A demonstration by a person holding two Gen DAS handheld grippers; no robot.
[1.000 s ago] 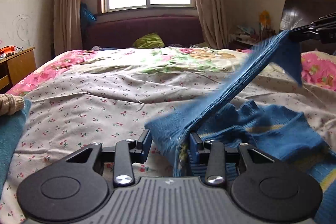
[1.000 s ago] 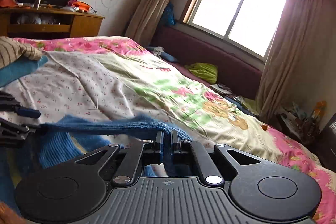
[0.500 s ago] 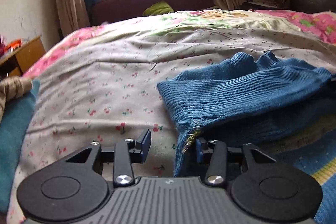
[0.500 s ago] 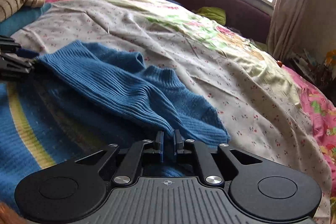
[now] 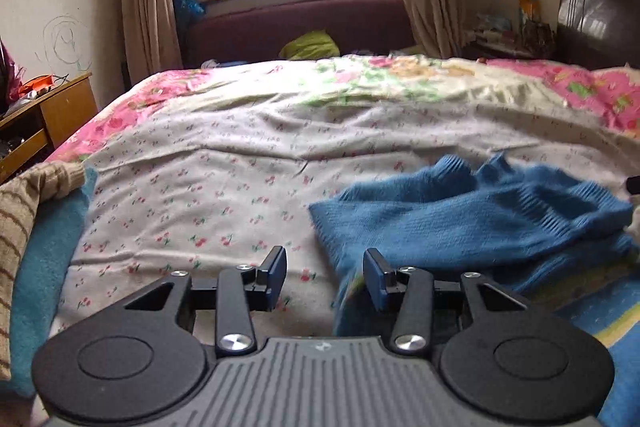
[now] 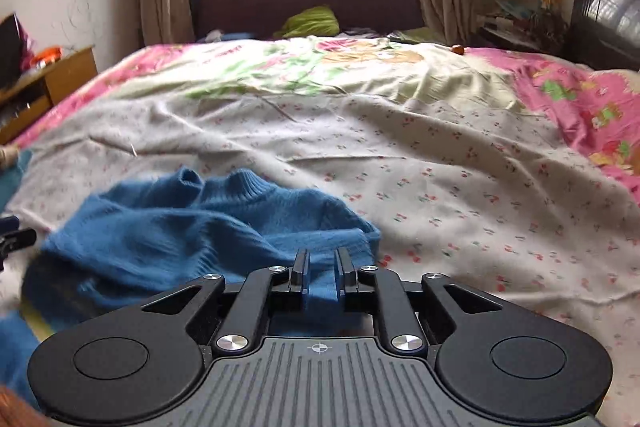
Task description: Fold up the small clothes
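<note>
A blue knit sweater (image 5: 460,223) lies on the cherry-print bedspread (image 5: 224,183), one ribbed part folded across its body. My left gripper (image 5: 324,271) is open, and the sweater's left edge hangs just inside its right finger. In the right wrist view the sweater (image 6: 180,239) lies ahead and to the left. My right gripper (image 6: 322,273) is nearly closed with blue sweater fabric between its fingers. The left gripper's tip shows at the left edge (image 6: 16,239).
A striped beige garment (image 5: 24,211) on a teal cloth (image 5: 44,267) lies at the left. A wooden cabinet (image 5: 48,115) stands left of the bed. A dark headboard (image 6: 608,11) and cluttered nightstand are at the far right. A maroon bench with a green cloth (image 5: 310,45) sits under the window.
The sleeve stretched between both grippers came down and now lies folded across the sweater. My left gripper opened wider and let go. The right gripper's jaws loosened slightly.
</note>
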